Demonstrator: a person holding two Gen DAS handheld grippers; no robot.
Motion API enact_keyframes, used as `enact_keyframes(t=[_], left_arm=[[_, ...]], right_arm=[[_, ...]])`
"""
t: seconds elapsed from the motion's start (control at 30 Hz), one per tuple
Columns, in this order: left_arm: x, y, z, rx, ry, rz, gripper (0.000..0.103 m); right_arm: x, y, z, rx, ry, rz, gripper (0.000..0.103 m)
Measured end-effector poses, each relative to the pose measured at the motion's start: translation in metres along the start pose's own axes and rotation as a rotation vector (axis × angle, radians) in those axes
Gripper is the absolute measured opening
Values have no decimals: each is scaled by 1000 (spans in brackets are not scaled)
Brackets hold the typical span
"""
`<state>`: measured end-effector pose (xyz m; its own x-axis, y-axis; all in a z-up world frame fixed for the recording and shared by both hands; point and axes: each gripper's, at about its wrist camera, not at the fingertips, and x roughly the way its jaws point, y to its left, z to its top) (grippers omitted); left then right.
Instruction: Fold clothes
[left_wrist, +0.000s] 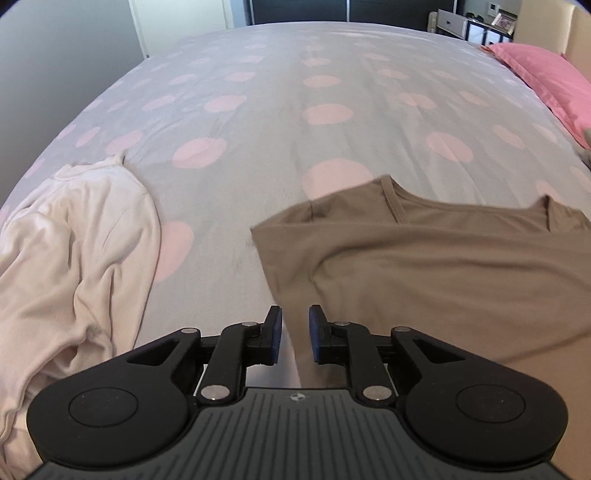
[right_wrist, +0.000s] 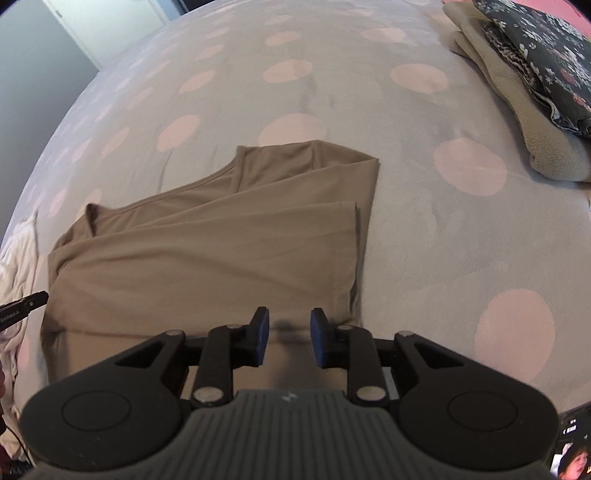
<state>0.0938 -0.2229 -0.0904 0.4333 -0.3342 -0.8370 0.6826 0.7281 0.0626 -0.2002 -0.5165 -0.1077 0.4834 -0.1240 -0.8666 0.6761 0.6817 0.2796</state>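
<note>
A tan V-neck shirt (left_wrist: 436, 266) lies flat on the bed with its sides folded in, neck away from me; it also shows in the right wrist view (right_wrist: 207, 251). My left gripper (left_wrist: 295, 332) is open, its jaws a small gap apart over the shirt's left edge, with cloth showing between the pads. My right gripper (right_wrist: 287, 336) is open and hovers over the shirt's near hem, toward its right side. The left gripper's tip (right_wrist: 26, 304) shows at the shirt's left edge in the right wrist view.
The bed has a grey cover with pink dots (left_wrist: 295, 110). A crumpled white garment (left_wrist: 74, 258) lies to the left. A pink pillow (left_wrist: 546, 77) lies far right. A stack of beige and dark floral clothes (right_wrist: 528, 81) lies far right.
</note>
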Motion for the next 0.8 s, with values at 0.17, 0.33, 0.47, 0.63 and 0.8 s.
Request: enact_keyframes(t=[0.17, 0.33, 0.47, 0.63, 0.8], left_arm=[[-24, 1, -30, 29, 9, -38, 14], [-48, -5, -60, 136, 27, -66, 14], [-64, -1, -85, 162, 84, -95, 17], [-77, 2, -116, 153, 176, -139, 24], [-83, -12, -141, 215, 237, -135, 25]], right_arm=[[-20, 7, -22, -85, -76, -44, 39], [-31, 13, -50, -190, -11, 7, 51], [-36, 14, -78, -269, 65, 0, 53], [-42, 1, -108, -265, 122, -29, 55], [-45, -5, -135, -263, 173, -27, 59]])
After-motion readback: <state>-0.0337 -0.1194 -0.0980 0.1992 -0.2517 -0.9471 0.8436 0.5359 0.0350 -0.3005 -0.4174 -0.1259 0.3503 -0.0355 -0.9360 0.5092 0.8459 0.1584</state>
